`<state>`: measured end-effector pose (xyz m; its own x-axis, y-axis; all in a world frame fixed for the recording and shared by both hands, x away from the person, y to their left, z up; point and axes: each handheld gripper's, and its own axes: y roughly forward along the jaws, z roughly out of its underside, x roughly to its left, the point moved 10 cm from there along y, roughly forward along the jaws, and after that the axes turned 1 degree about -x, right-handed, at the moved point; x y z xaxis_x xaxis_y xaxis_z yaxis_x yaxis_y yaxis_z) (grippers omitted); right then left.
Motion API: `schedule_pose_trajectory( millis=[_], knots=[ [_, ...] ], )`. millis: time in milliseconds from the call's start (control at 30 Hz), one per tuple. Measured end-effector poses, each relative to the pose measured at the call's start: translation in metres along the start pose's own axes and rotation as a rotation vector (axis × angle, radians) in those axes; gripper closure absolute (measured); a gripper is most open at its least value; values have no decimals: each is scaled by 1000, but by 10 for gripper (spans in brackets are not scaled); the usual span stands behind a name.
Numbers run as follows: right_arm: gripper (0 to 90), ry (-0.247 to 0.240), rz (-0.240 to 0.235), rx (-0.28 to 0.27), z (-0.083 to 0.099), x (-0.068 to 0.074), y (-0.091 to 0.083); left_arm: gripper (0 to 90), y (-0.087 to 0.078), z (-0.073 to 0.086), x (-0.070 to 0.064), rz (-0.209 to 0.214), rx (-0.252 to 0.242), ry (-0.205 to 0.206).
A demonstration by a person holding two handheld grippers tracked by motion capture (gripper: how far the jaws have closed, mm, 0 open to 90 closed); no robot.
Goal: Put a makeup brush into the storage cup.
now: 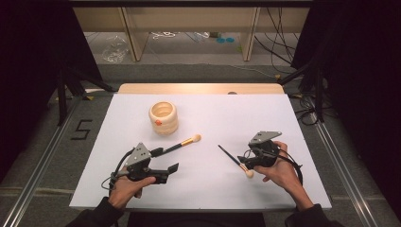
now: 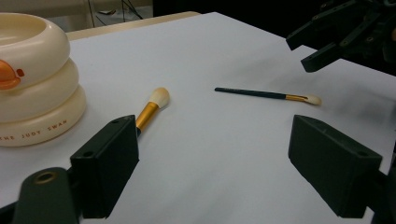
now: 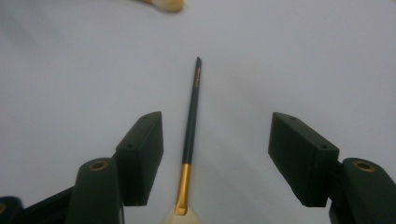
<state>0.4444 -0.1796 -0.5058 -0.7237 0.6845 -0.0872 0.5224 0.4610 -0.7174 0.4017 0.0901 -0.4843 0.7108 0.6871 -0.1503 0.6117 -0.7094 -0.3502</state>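
A thin dark-handled brush (image 1: 235,161) with a gold ferrule and pale tip lies on the white table (image 1: 208,194), right of centre. My right gripper (image 1: 244,159) stands open just to its right. In the right gripper view the thin brush (image 3: 191,135) lies lengthwise between the spread jaws of that gripper (image 3: 217,128), untouched. A thicker brush (image 1: 182,144) with a fluffy head lies left of centre. My left gripper (image 1: 173,168) is open just in front of it, empty. In the left gripper view, the thick brush (image 2: 152,109) and thin brush (image 2: 266,95) lie ahead of the gripper (image 2: 215,133).
A cream ringed pot (image 1: 163,117) with an orange mark stands at the back left of the table, close to the thick brush's handle; the pot (image 2: 32,79) is at the left in the left gripper view. The right gripper (image 2: 341,32) shows at the upper right there.
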Motion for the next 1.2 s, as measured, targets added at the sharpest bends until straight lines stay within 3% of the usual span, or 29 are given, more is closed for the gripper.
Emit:
schedule_pose_trajectory(
  millis=[33, 267, 300, 433, 500, 733, 1200],
  knots=[
    [393, 0, -12, 30, 1, 0, 2, 160, 0, 0, 0, 0, 0, 0],
    [434, -29, -27, 92, -1, 1, 15, 160, 0, 1, 0, 0, 6, 0],
    [439, -38, -46, 117, 0, 2, 15, 160, 0, 1, 0, 0, 8, 0],
    [451, -44, -48, 175, 2, 4, 22, 160, 1, 1, 0, 2, 10, -1],
    [458, -73, -58, 192, 2, 5, 26, 160, 1, 2, 0, 4, 13, 1],
    [482, -86, -88, 294, 8, 9, 36, 159, 0, 1, 1, 2, 12, -1],
    [630, -126, -113, 390, 10, 9, 45, 160, 0, 2, 1, 1, 14, -3]
  ],
)
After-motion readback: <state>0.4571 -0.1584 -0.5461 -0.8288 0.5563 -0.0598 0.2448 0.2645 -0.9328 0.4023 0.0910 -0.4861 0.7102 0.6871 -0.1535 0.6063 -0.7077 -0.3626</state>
